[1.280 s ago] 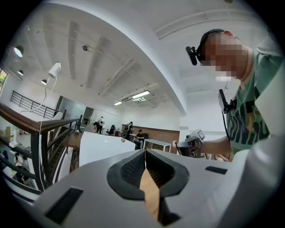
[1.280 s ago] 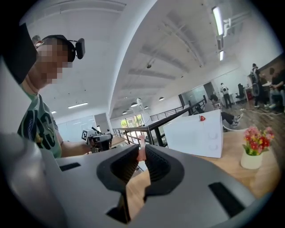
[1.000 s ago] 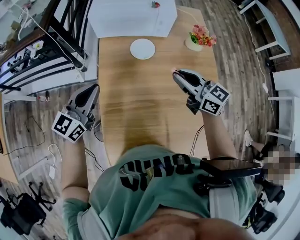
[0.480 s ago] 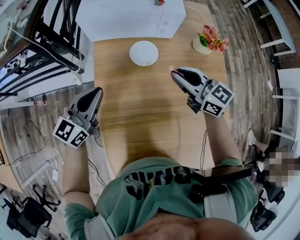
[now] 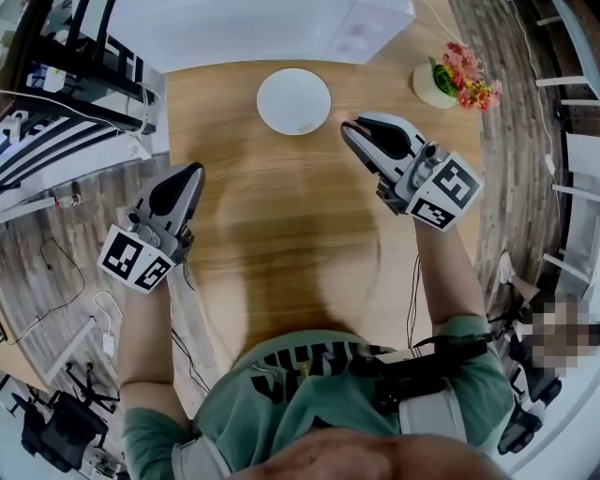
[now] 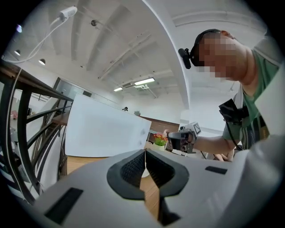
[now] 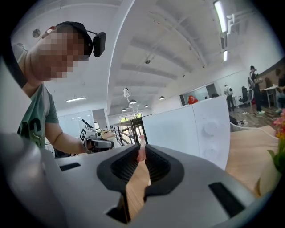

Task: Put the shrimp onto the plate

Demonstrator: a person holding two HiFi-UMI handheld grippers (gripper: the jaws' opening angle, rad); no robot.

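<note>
A round white plate sits on the wooden table at the far middle. My right gripper hovers just right of the plate, shut on a small pink shrimp that pokes out between its tips. In the right gripper view the shrimp stands pinched between the dark pads. My left gripper hangs at the table's left edge, shut with nothing in it. Its jaws meet in the left gripper view.
A white pot of flowers stands at the table's far right. A large white box lies beyond the plate at the far edge. Black railings and cables on the floor lie left of the table.
The view has shifted toward the plate, which now lies closer. My right gripper with the shrimp has come up beside the plate's right rim. The left gripper has kept its place at the table's edge.
</note>
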